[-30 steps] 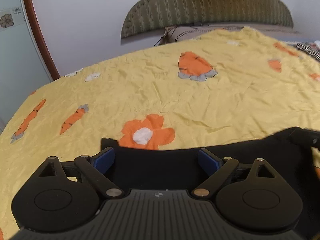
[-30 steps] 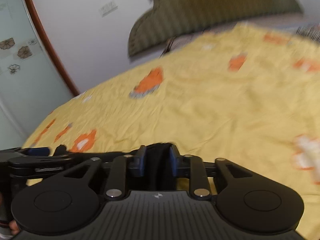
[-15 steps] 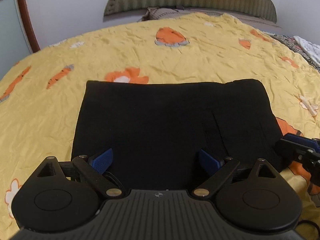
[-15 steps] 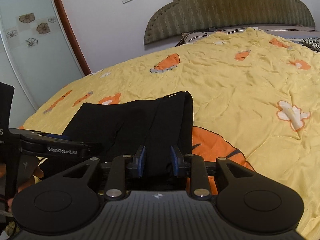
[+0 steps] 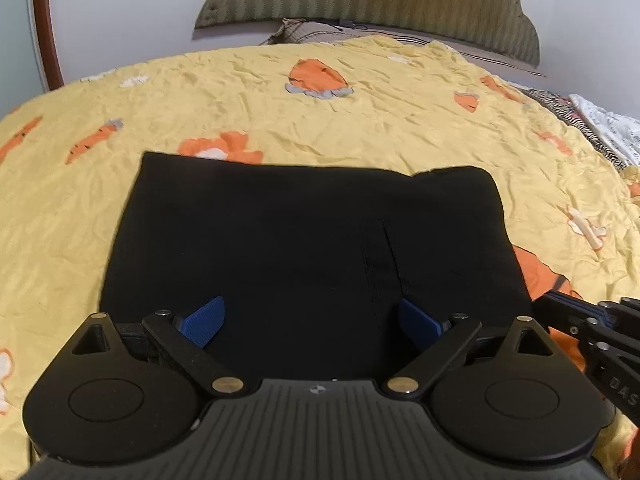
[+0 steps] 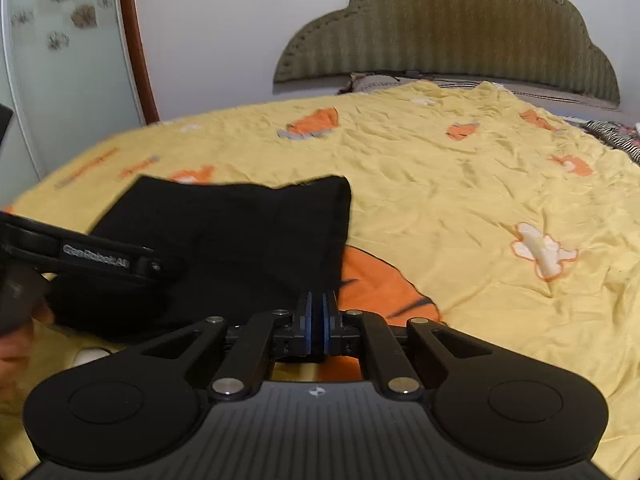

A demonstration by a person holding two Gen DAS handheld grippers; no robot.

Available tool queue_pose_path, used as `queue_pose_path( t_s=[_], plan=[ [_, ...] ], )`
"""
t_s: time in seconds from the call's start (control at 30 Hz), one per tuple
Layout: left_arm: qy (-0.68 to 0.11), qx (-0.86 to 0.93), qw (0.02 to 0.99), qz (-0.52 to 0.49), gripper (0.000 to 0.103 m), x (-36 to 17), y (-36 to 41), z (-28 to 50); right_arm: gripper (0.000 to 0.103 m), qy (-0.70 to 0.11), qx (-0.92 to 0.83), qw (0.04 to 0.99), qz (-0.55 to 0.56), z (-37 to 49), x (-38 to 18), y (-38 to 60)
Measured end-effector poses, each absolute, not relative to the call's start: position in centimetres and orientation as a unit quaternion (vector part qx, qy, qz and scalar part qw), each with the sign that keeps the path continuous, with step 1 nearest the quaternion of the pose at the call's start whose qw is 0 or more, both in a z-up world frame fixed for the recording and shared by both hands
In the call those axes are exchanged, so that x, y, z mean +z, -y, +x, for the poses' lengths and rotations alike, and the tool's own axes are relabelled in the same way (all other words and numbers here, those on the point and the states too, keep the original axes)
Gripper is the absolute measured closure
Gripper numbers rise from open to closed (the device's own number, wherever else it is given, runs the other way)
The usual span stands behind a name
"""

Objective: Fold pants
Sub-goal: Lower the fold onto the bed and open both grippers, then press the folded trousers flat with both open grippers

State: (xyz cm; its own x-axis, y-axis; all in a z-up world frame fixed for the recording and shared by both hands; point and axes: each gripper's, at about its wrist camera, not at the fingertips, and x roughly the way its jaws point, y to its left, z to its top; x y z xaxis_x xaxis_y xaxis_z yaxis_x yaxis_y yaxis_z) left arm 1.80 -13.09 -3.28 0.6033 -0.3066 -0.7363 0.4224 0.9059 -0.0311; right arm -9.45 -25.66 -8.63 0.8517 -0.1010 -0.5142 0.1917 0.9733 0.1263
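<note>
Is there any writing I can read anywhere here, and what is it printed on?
"GenRobot.AI", blurred but legible: on the side of the left gripper, seen in the right wrist view.
"DAS", cut off at the edge: on the right gripper, seen in the left wrist view.
Nothing else carries readable text.

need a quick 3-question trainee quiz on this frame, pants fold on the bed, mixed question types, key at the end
1. True or false: the left gripper has its jaws spread wide above the black pants.
2. The right gripper has its blue pads: A) wide apart, B) closed together, C) out of view.
3. Fill in: the pants lie as a flat folded rectangle on the ____ bedspread with orange carrot and flower prints.

Key
1. True; both blue pads stand far apart with nothing between them.
2. B; the pads meet at the near right edge of the pants. Whether cloth is pinched between them cannot be told.
3. yellow
</note>
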Motion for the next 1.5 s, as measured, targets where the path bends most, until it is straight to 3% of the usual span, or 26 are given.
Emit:
queue_pose_path(
  t_s=[0.13, 0.23, 0.47, 0.77, 0.83, 0.97, 1.27, 1.3, 1.4, 1.5],
  plan=[
    [-0.391, -0.21, 0.893, 0.072, 0.008, -2.5, 12.4, 1.8, 0.096, -0.216, -0.093, 0.966, 0.111, -9.6, -6.5, 26.5],
    [-0.381, -0.184, 0.905, 0.047, 0.008, -1.7, 10.9, 2.5, 0.095, -0.201, -0.058, 0.976, 0.065, -7.4, -4.5, 25.7],
    [-0.42, -0.153, 0.893, 0.046, 0.009, -2.6, 8.9, 4.7, 0.093, -0.284, -0.045, 0.958, 0.002, 2.4, -7.2, 26.0],
    [-0.402, -0.146, 0.904, 0.012, 0.007, -0.7, 8.9, 9.4, 0.091, -0.273, -0.047, 0.961, 0.027, 0.3, -6.1, 25.5],
    [-0.411, -0.121, 0.903, 0.011, 0.007, -1.5, 9.1, 11.8, 0.082, -0.278, -0.054, 0.958, 0.032, 1.2, -6.9, 25.9],
    [-0.427, -0.097, 0.899, 0.029, 0.004, -3.3, 9.6, 15.0, 0.077, -0.278, -0.069, 0.956, 0.059, 2.0, -6.6, 26.9],
    [-0.423, -0.112, 0.899, 0.011, 0.005, -1.9, 7.9, 11.7, 0.076, -0.271, -0.058, 0.961, 0.013, -1.2, -6.3, 23.8],
    [-0.422, -0.118, 0.899, 0.009, 0.005, -1.9, 7.8, 11.2, 0.07, -0.273, -0.062, 0.96, 0.008, -1.1, -6.7, 23.7],
    [-0.421, -0.119, 0.898, 0.038, 0.003, -2.7, 8.6, 10.4, 0.041, -0.271, -0.089, 0.958, 0.014, -0.6, -7.3, 24.3],
    [-0.411, -0.112, 0.902, 0.076, 0.003, -3.1, 9.4, 9.9, 0.04, -0.259, -0.097, 0.961, 0.024, -1.3, -6.7, 24.2]
  ],
)
